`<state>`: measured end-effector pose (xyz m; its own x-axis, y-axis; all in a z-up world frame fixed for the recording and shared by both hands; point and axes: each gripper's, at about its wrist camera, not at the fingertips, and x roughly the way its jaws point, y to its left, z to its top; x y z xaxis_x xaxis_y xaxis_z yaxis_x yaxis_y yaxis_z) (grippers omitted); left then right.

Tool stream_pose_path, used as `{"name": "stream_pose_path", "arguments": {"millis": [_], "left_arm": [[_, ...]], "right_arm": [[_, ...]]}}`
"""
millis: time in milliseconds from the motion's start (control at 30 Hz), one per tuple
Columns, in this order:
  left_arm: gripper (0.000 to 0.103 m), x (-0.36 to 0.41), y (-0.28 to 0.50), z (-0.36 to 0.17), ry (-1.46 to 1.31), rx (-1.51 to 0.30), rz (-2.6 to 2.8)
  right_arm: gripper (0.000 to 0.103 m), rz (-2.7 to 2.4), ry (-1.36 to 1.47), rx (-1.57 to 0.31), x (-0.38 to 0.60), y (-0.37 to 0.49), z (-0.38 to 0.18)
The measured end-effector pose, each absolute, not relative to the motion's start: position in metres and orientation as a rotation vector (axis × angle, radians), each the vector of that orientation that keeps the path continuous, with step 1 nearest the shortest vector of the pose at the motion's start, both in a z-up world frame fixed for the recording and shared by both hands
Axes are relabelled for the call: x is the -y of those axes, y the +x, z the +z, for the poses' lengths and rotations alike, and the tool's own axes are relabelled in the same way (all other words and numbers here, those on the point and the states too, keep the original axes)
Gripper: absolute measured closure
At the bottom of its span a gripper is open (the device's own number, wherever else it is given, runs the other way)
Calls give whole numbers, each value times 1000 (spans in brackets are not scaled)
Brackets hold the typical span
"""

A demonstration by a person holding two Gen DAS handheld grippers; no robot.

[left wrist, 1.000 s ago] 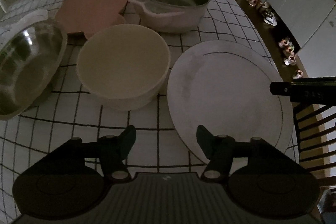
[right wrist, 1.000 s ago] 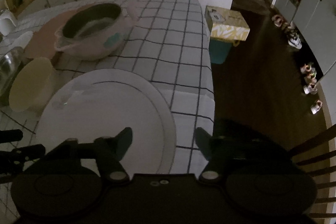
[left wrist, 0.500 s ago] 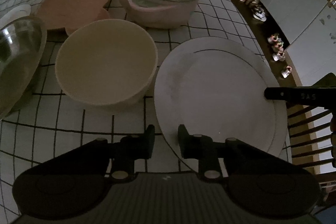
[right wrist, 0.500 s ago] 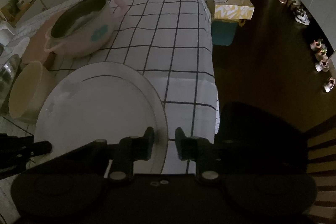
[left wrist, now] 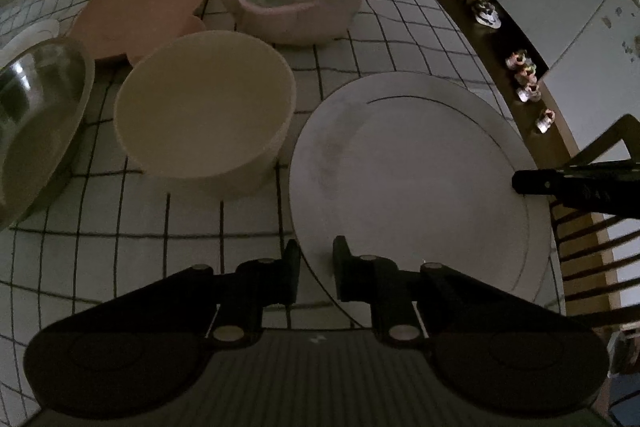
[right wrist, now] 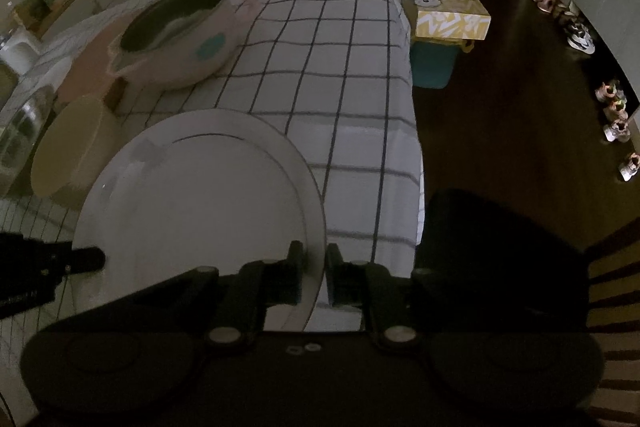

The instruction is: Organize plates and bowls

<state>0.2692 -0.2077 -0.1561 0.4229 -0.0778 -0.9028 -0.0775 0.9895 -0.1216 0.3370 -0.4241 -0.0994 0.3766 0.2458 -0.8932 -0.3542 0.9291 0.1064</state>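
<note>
Now both tongs [left wrist: 316,265] [right wrist: 314,273] on plate [left wrist: 412,171] rim.

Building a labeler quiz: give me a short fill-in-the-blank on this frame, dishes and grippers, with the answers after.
1. Both the left gripper and the right gripper close on the rim of the white ____.
2. The bowl directly beside the white plate is ____ in colour.
3. The tablecloth has a ____ pattern.

Answers: plate; cream; checked
</note>
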Motion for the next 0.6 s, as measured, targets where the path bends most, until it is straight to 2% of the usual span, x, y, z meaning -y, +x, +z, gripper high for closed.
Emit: {"name": "stream_pose_path", "arguments": {"millis": [600], "left_arm": [[88,213,168,-136,-99,-1141,-58]], "right_arm": [[91,390,-46,-1136,442,217,-87]]}}
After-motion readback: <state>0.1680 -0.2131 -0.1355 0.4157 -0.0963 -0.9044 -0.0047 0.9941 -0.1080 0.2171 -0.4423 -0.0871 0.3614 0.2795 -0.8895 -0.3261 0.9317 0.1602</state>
